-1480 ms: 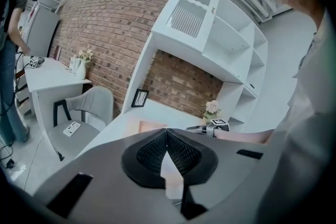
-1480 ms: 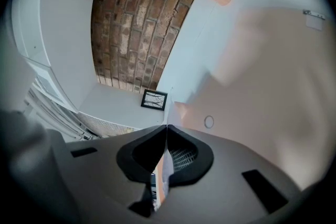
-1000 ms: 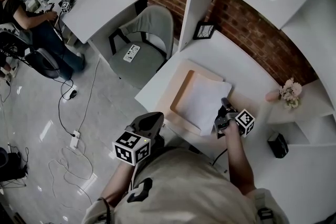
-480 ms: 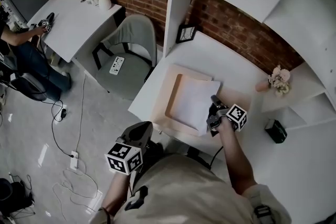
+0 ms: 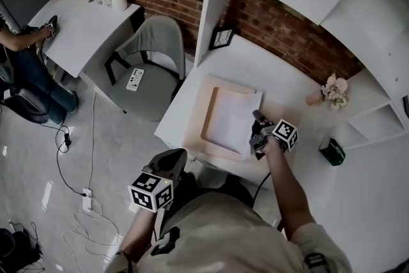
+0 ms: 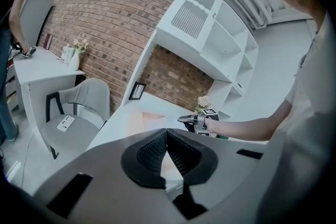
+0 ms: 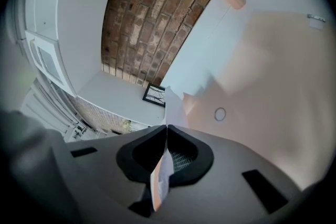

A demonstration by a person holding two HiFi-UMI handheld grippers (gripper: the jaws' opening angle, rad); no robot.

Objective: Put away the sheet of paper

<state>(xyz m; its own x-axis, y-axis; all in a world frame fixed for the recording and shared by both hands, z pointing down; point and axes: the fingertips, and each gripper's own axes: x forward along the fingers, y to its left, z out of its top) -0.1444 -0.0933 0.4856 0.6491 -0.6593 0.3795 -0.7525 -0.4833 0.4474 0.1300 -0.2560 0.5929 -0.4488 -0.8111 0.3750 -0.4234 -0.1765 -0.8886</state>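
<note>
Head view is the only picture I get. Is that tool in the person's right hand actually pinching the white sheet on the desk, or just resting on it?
Observer: Pinching. In the right gripper view, the right gripper has its jaws closed on the edge of the sheet of paper, which runs between them.
Visitor: And the other tool, down by the person's body?
Observer: In the left gripper view, the left gripper has its jaws together with nothing between them.
</note>
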